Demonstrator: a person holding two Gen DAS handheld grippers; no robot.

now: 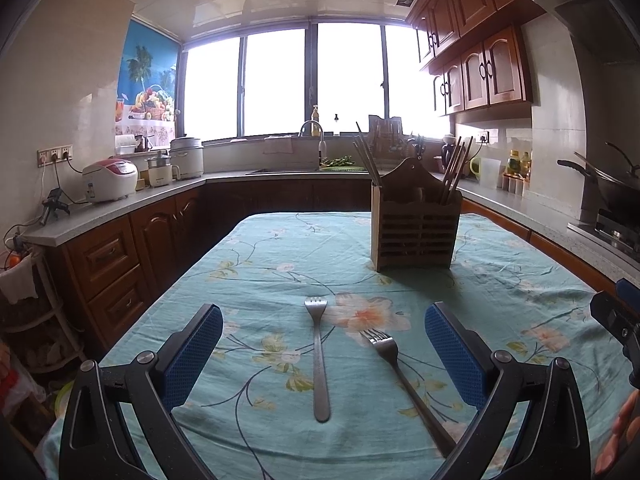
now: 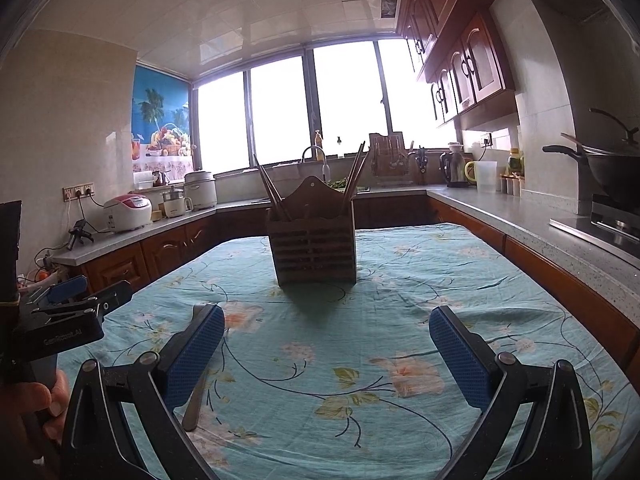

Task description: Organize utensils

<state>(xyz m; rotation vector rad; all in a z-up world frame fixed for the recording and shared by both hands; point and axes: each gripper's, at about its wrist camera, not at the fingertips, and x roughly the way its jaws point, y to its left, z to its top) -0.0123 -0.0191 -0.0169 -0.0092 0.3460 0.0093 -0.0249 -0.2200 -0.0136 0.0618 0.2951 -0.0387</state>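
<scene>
Two steel forks lie on the floral tablecloth between the fingers of my open left gripper: one fork points straight away, the other fork angles left, its handle passing under the right finger. A wooden slatted utensil holder with chopsticks stands farther back on the right. In the right wrist view the holder stands ahead of my open right gripper, which holds nothing. A fork handle shows beside the right gripper's left finger, partly hidden by it.
The table has a teal flowered cloth. Counters run around it: rice cookers on the left, a sink at the back, a wok on the stove at right. The other gripper and a hand show at each view's edge.
</scene>
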